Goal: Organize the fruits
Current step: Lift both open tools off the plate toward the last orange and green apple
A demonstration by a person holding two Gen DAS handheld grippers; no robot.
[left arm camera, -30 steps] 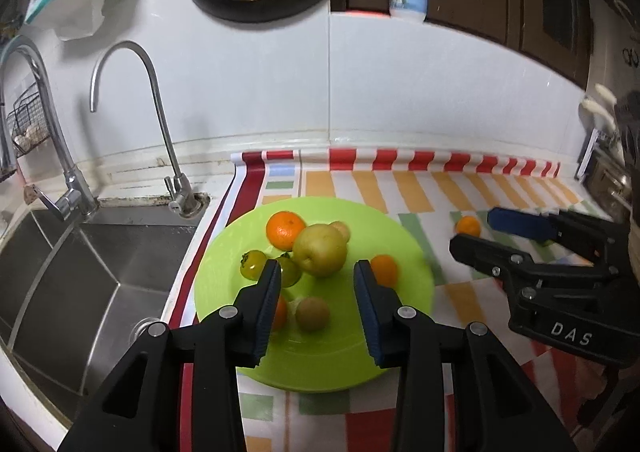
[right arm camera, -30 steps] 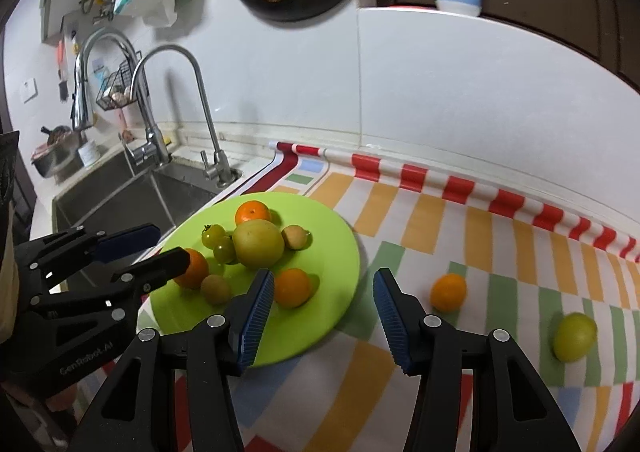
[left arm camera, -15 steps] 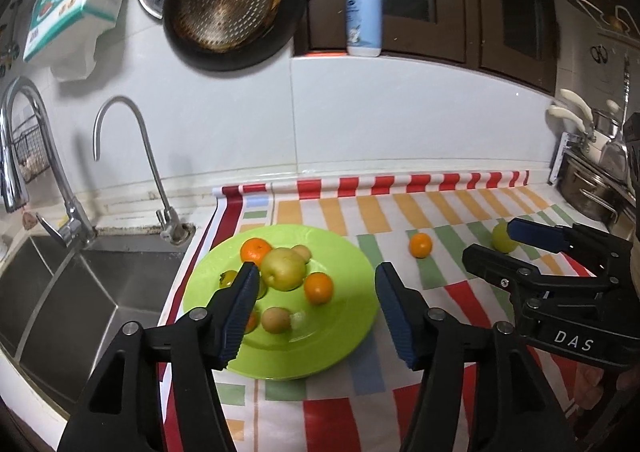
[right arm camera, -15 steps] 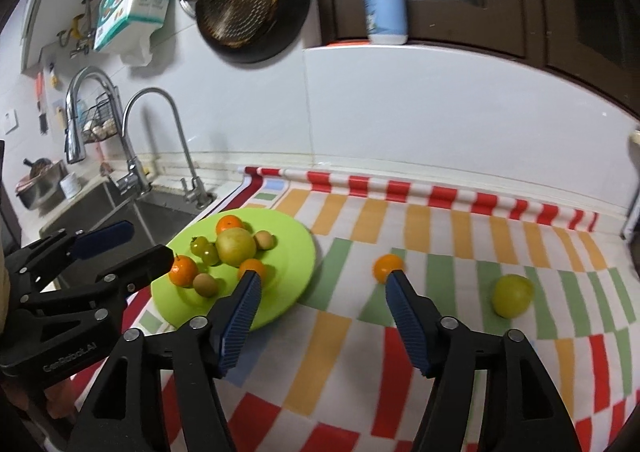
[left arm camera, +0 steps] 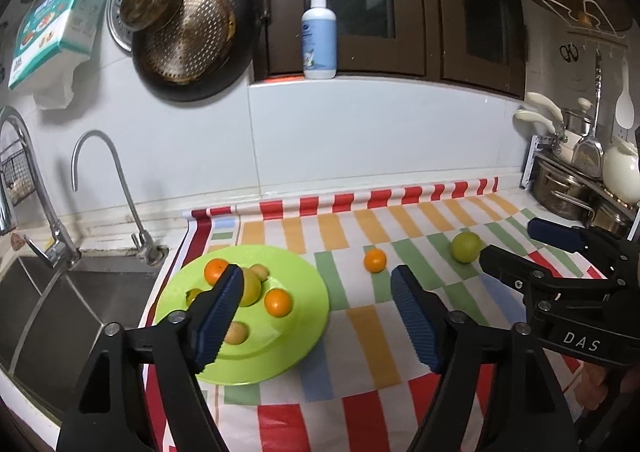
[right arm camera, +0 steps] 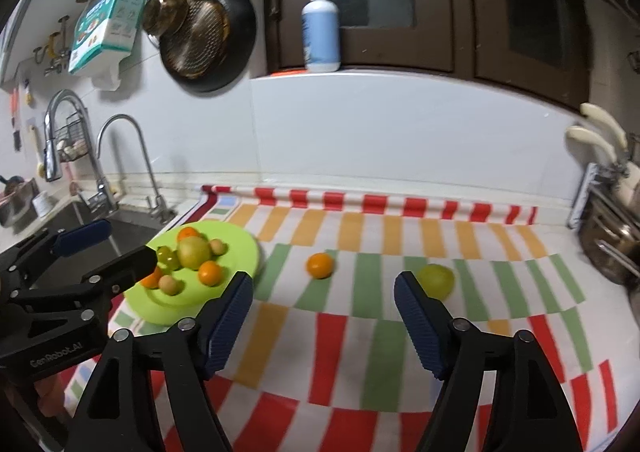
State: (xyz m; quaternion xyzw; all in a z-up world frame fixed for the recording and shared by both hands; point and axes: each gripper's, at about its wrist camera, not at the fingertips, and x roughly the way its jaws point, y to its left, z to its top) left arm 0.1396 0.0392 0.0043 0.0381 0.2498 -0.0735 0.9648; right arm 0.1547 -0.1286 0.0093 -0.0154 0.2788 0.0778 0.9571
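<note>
Both tongs, left (left arm camera: 316, 316) and right (right arm camera: 323, 316), gape wide and empty above round fruits showing no long axis.

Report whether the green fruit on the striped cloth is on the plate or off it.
Off. The round green fruit sits on the striped cloth, well right of the lime-green plate.

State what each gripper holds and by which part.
Nothing is held. The left gripper and right gripper are both open and empty.

Several small fruits crowd the round lime-green plate (right arm camera: 240, 248) at the striped cloth's sink-side edge, one orange tangerine (right arm camera: 320, 265) and one yellow-green pear (right arm camera: 438, 279) loose mid-cloth.
</note>
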